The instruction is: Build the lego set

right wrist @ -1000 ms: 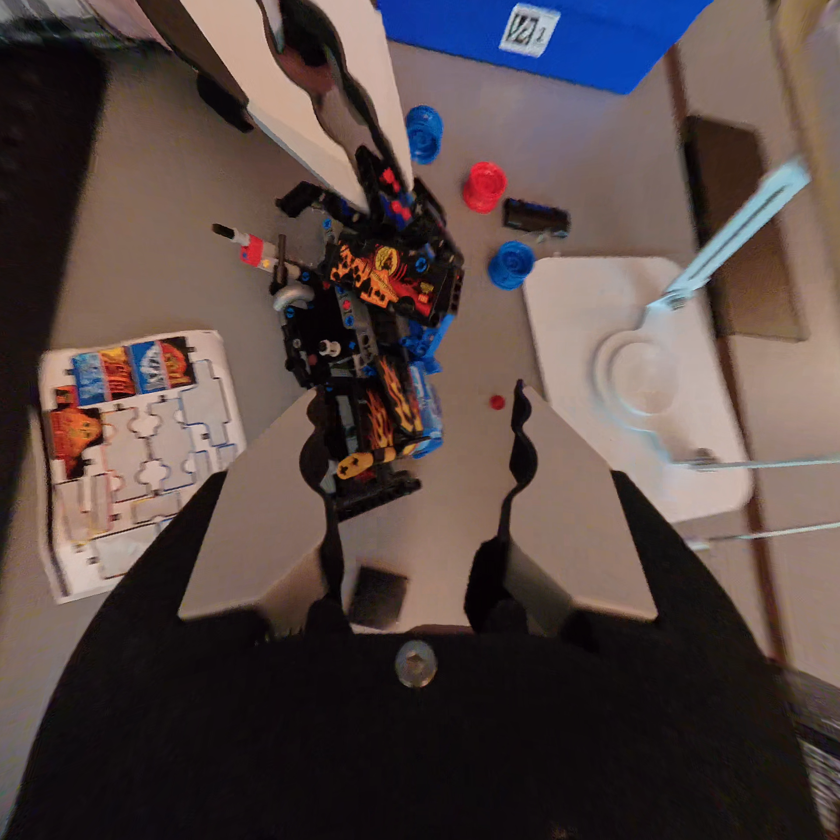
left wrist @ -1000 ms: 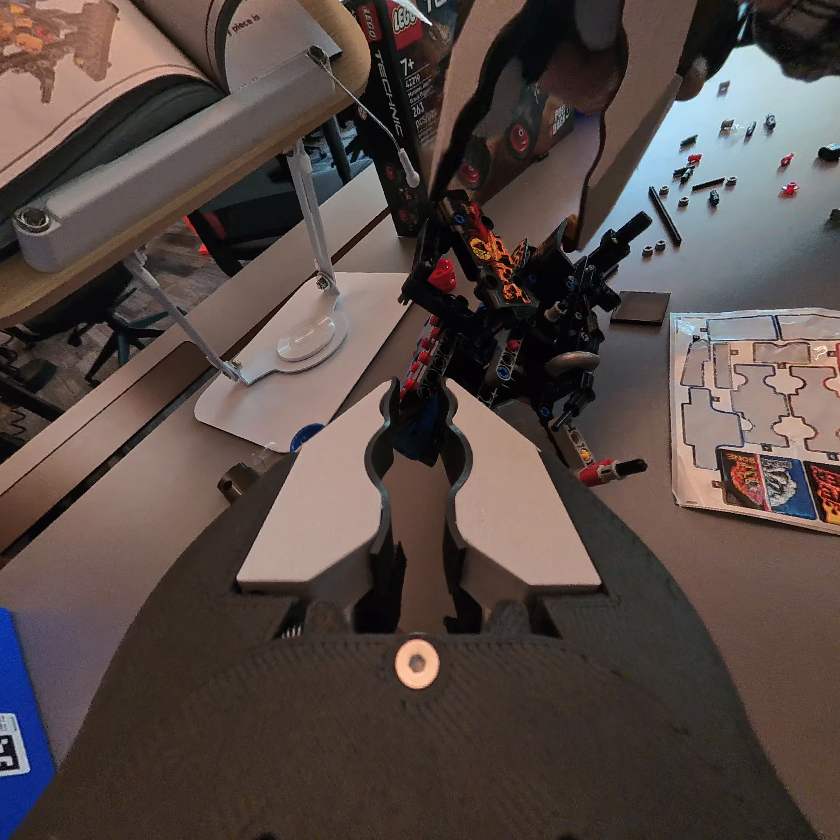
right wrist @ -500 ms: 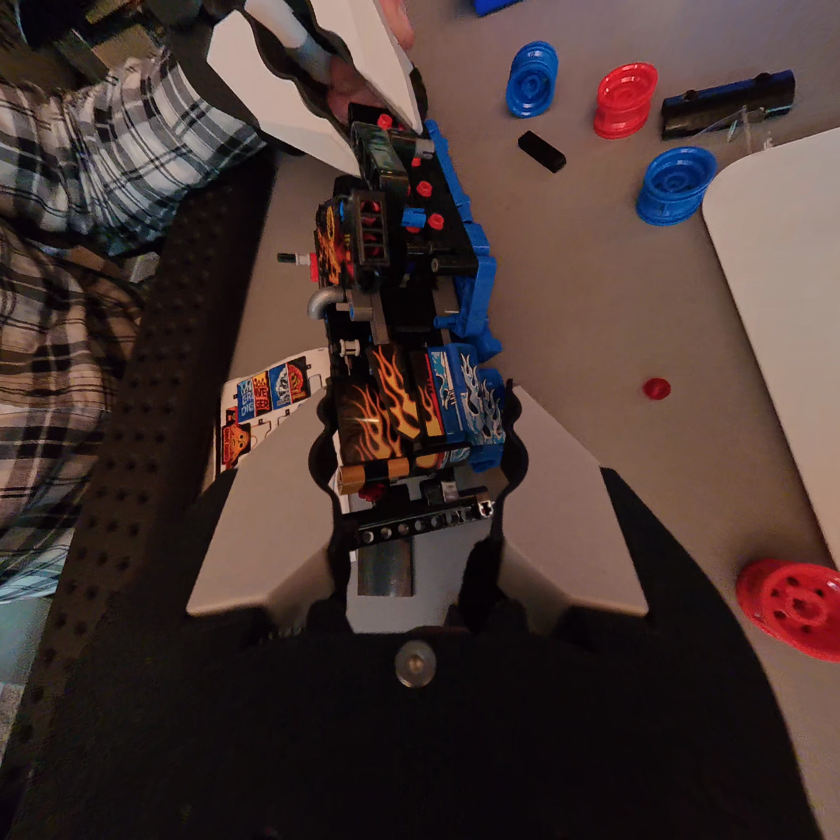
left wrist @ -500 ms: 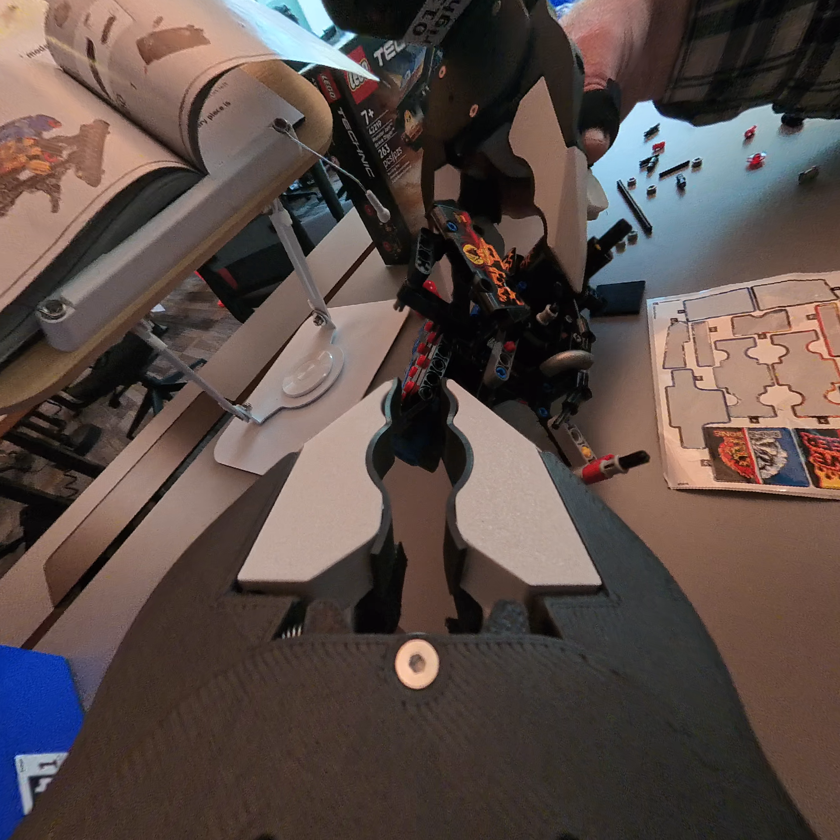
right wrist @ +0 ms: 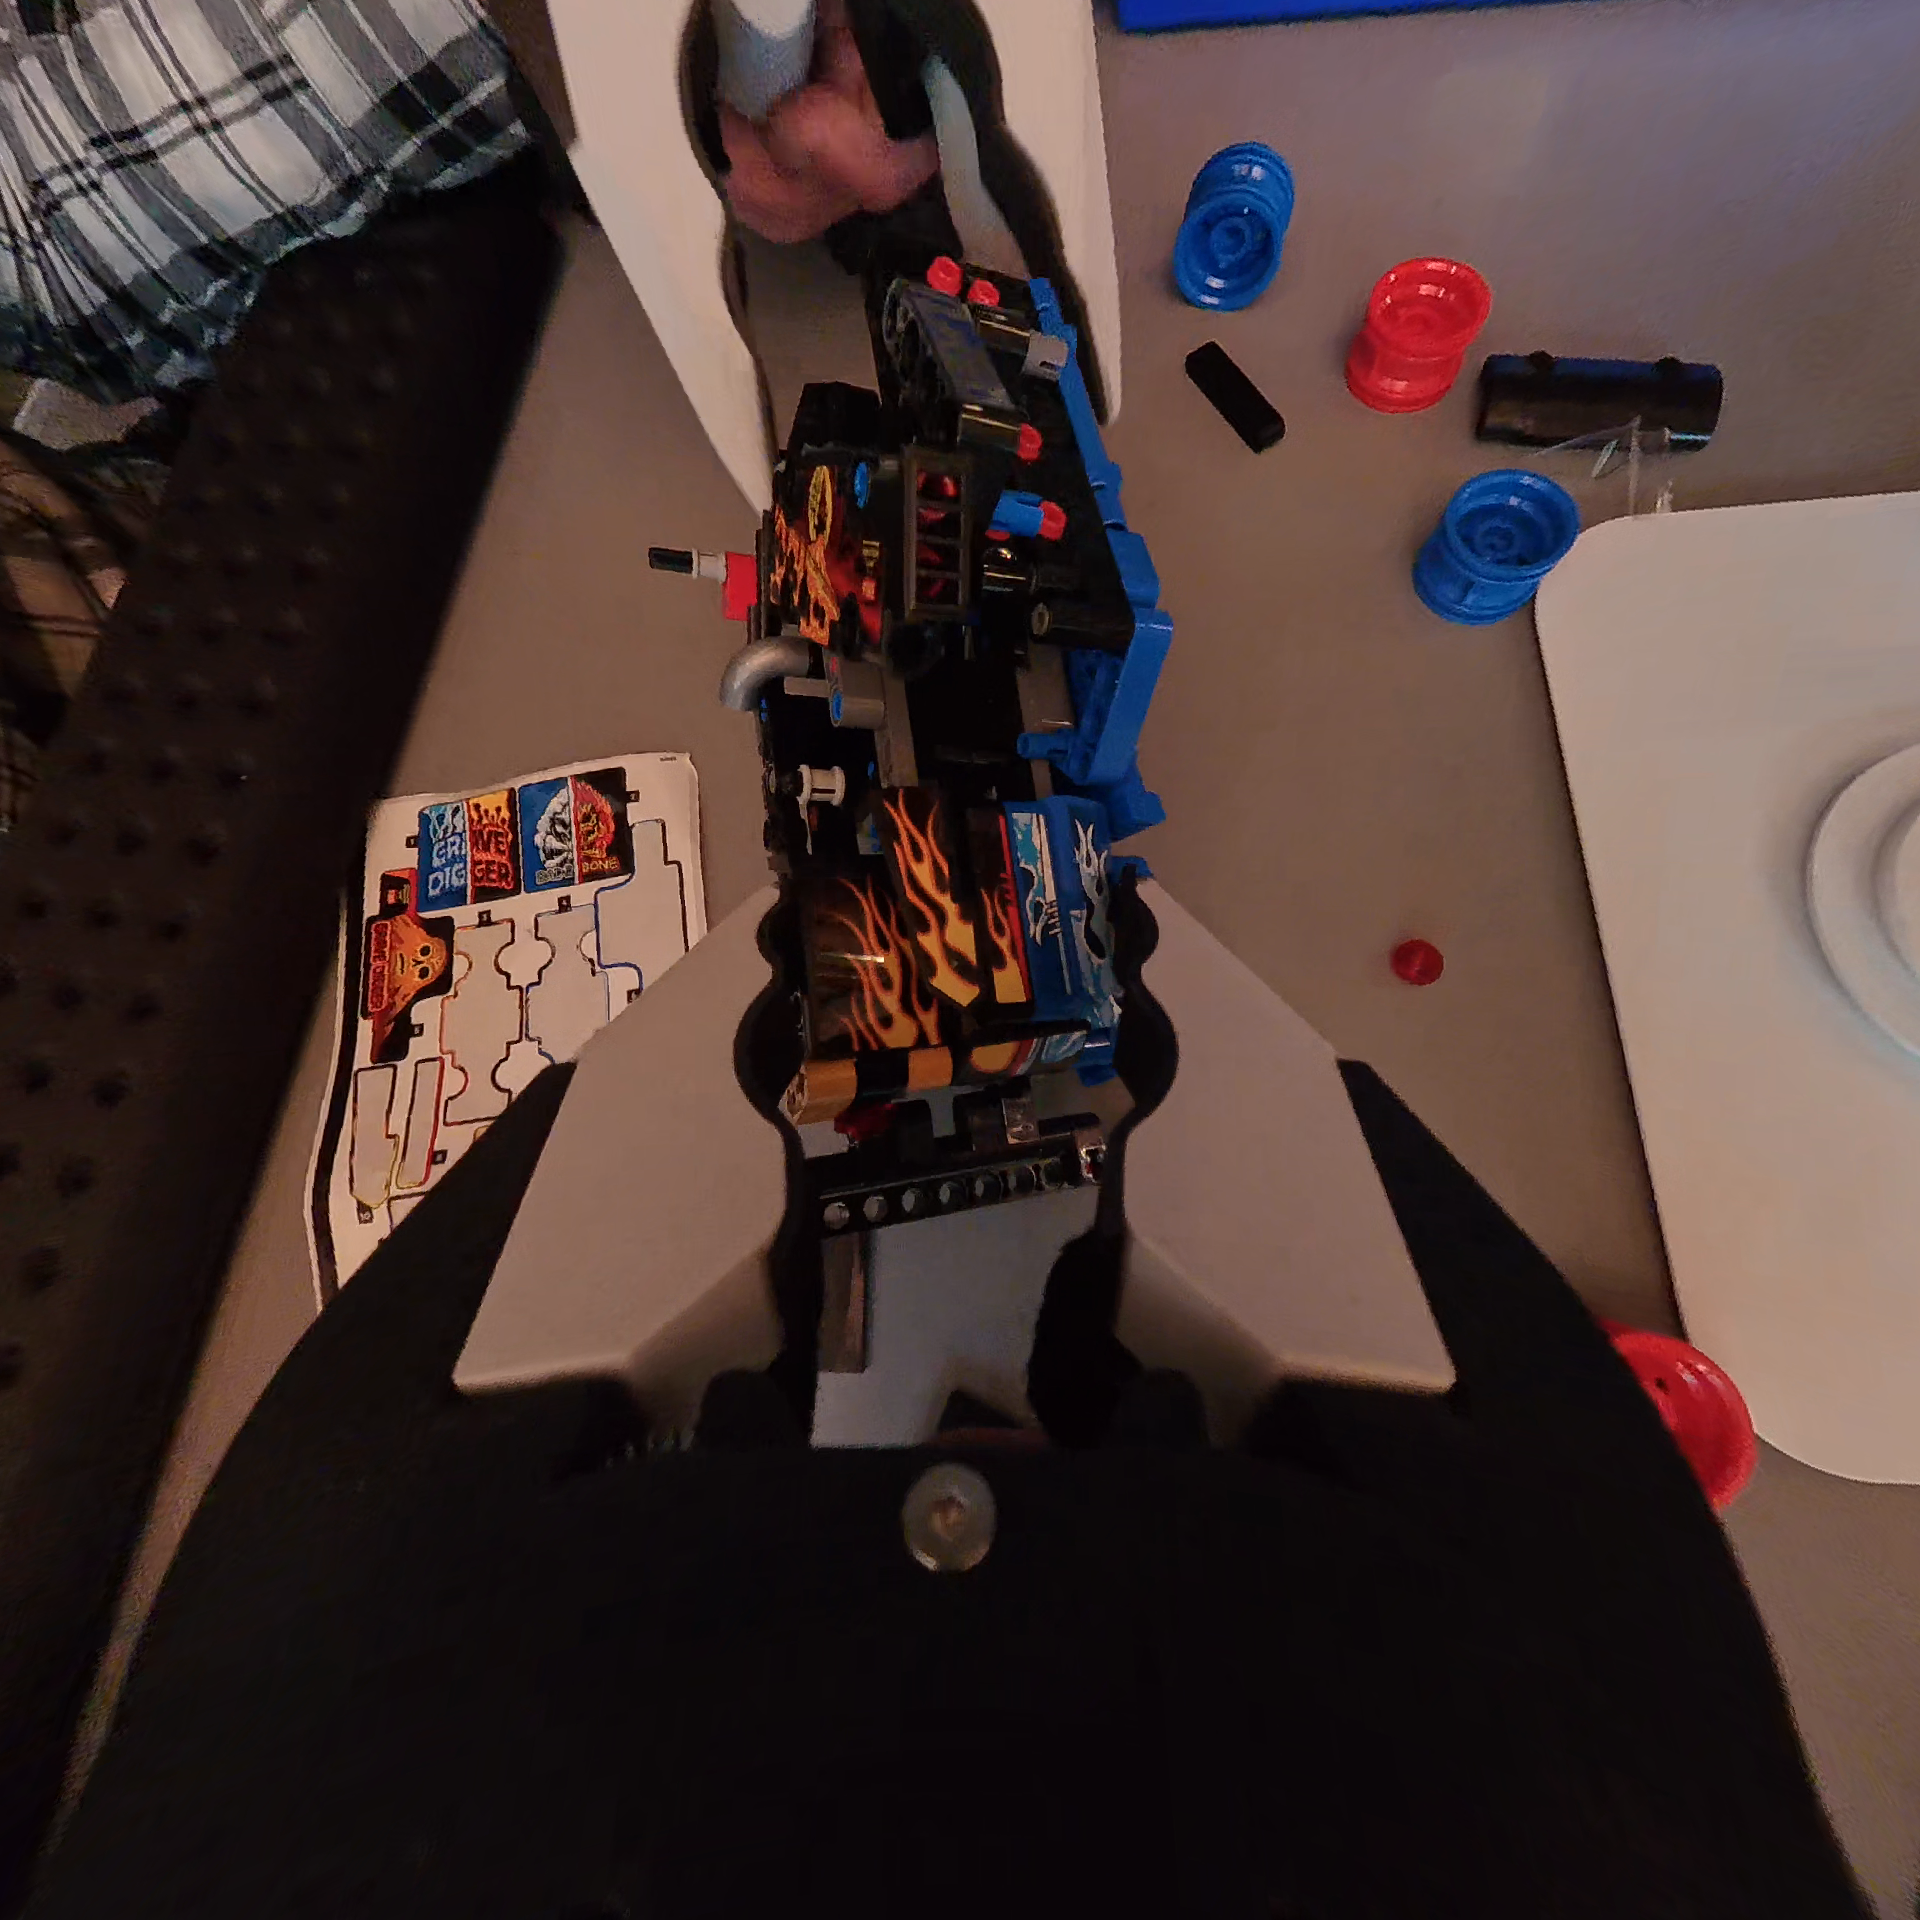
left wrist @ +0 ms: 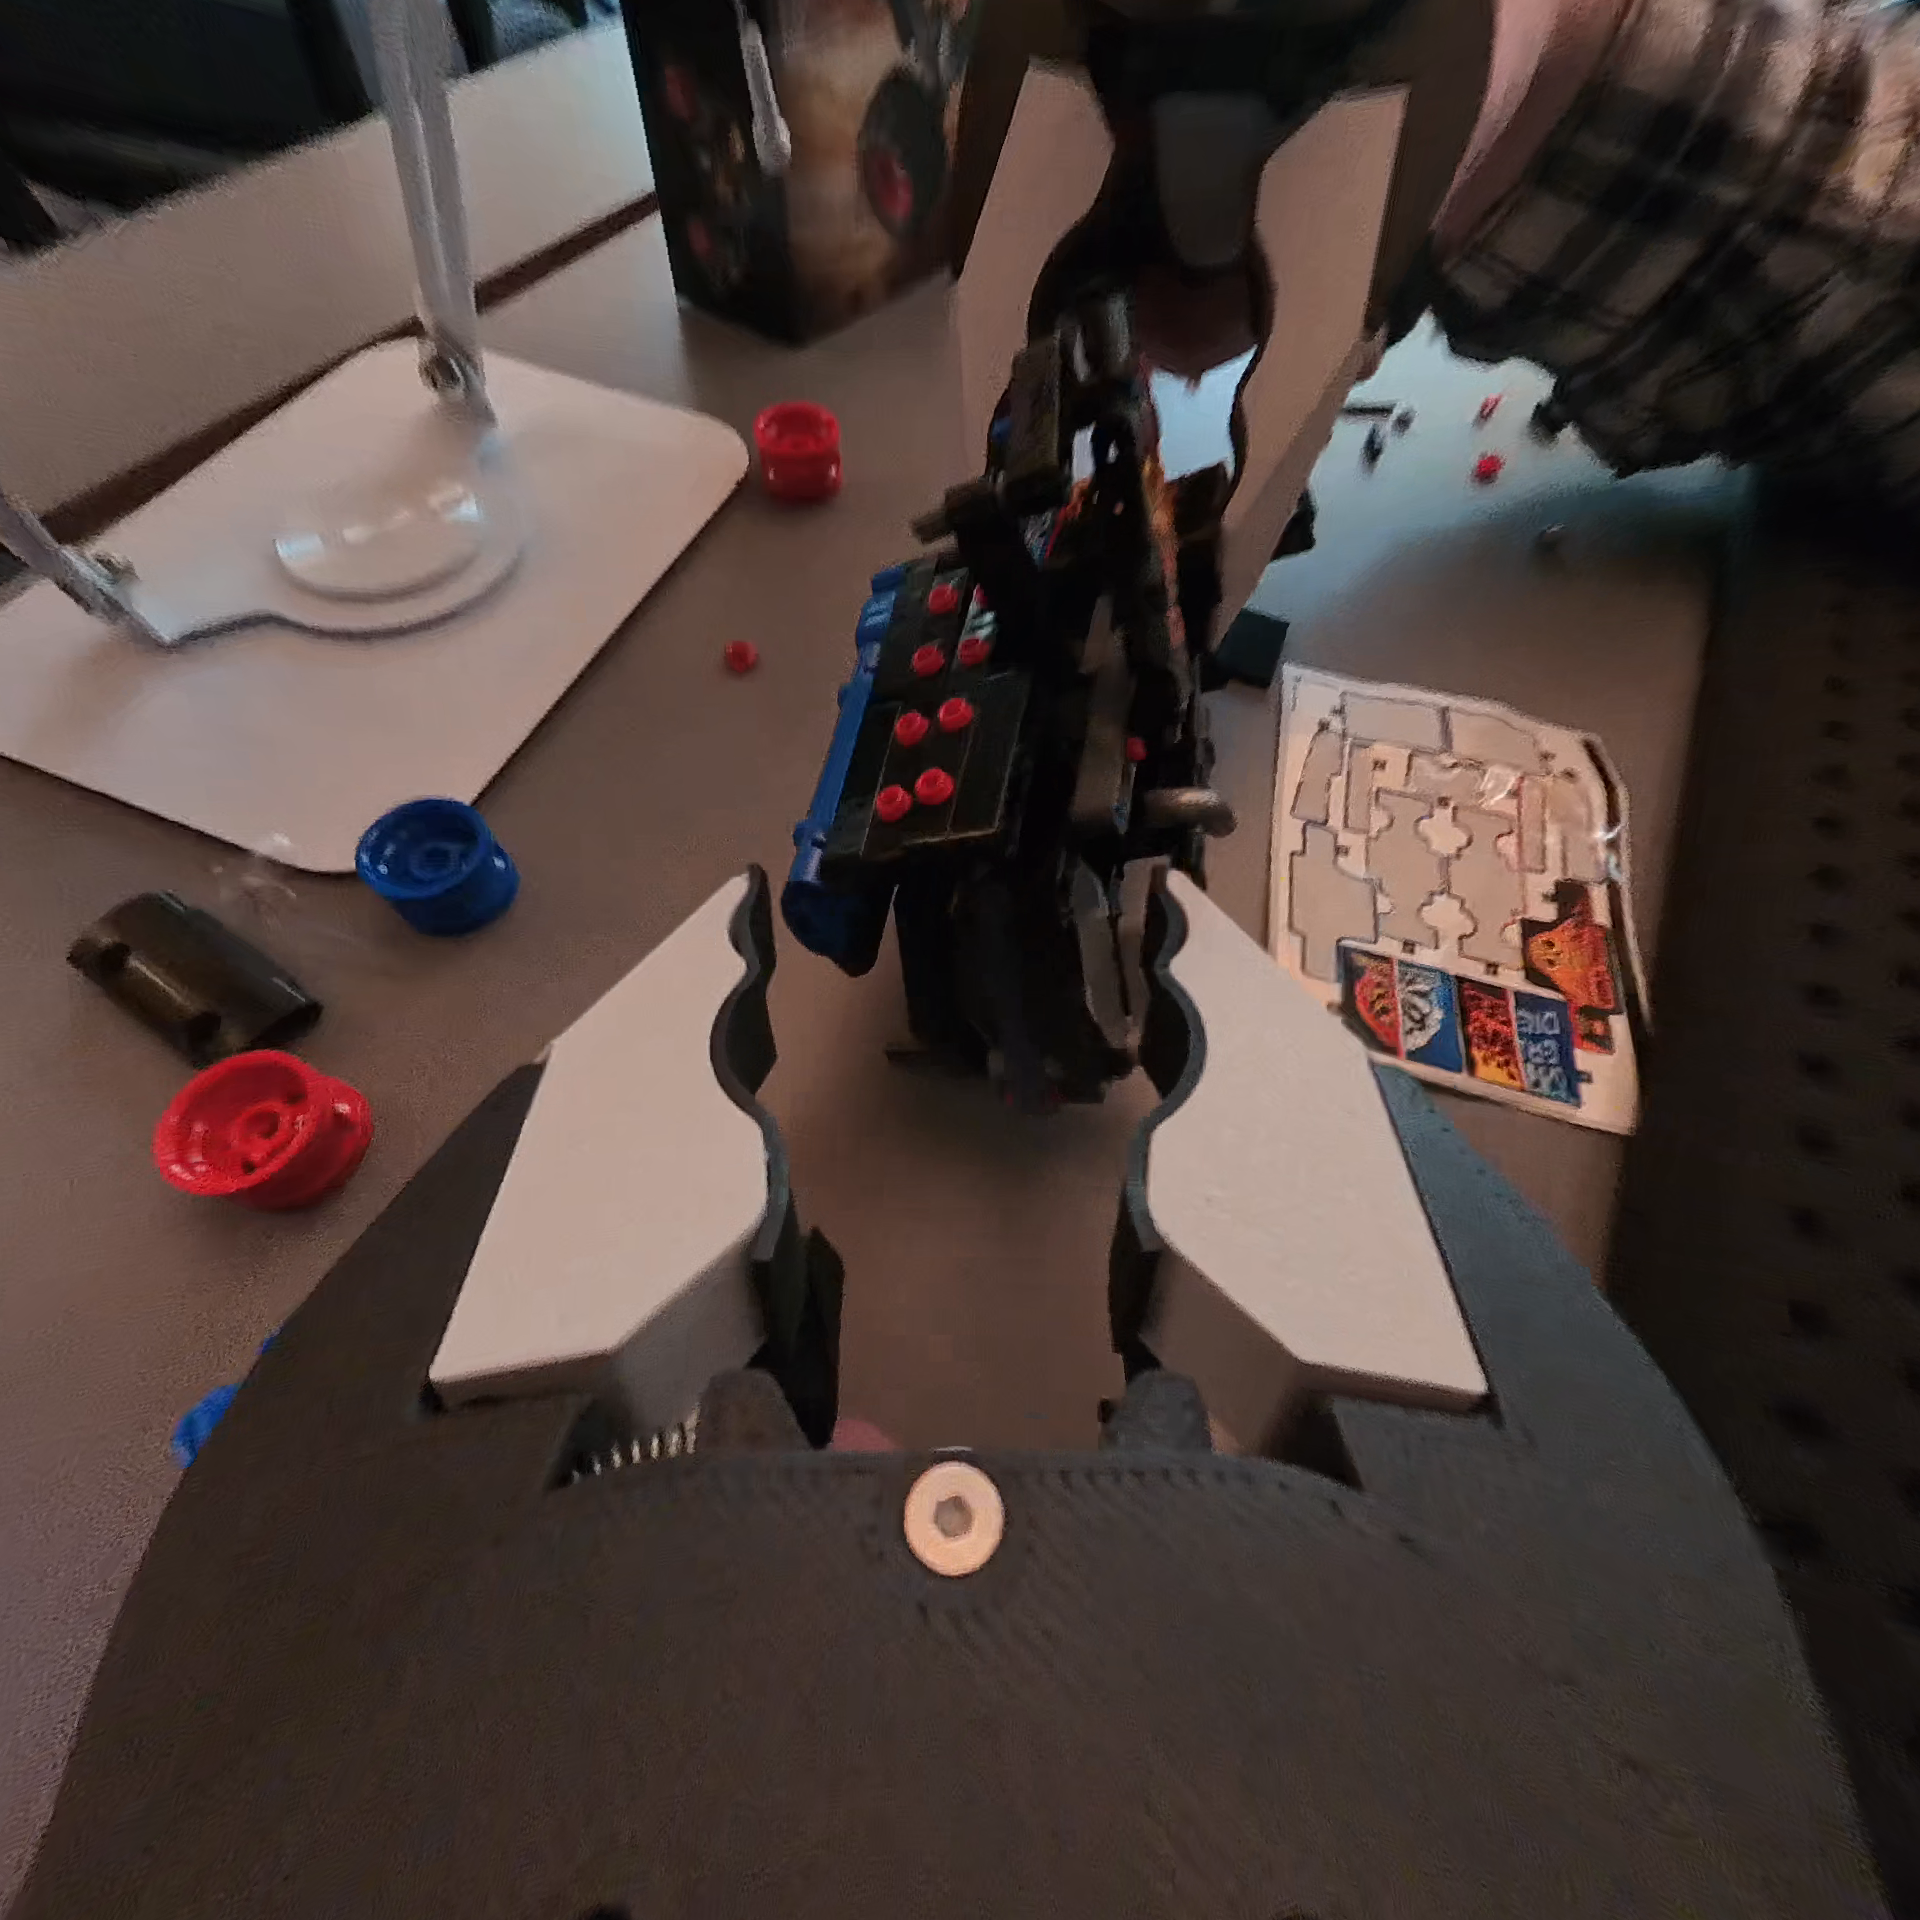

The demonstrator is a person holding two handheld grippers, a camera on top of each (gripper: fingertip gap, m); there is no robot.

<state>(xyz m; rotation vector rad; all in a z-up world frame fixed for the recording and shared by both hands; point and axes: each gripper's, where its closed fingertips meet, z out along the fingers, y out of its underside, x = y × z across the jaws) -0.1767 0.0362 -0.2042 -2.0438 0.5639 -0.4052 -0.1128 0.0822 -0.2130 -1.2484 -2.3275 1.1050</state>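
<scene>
Clamping the truck chassis (right wrist: 935,727) by its flame-stickered hood end, the right hand-held gripper (right wrist: 951,977) was nearer. The chassis stood tipped up off the bench (right wrist: 1299,779), long axis running straight toward the left hand-held gripper (left wrist: 961,935), which gaped wide, empty, around the far end.

The left gripper (left wrist: 961,997) stands with its jaws spread wide, the grey fingers (left wrist: 644,1122) well apart and closed on nothing; the lego model sits just past their tips. The right gripper (right wrist: 951,997) reaches in from the opposite side, its two fingers (right wrist: 665,1143) pressed against the flanks of that model's flame-printed end, which fills the gap between them. A plaid sleeve (left wrist: 1704,208) shows behind it
</scene>
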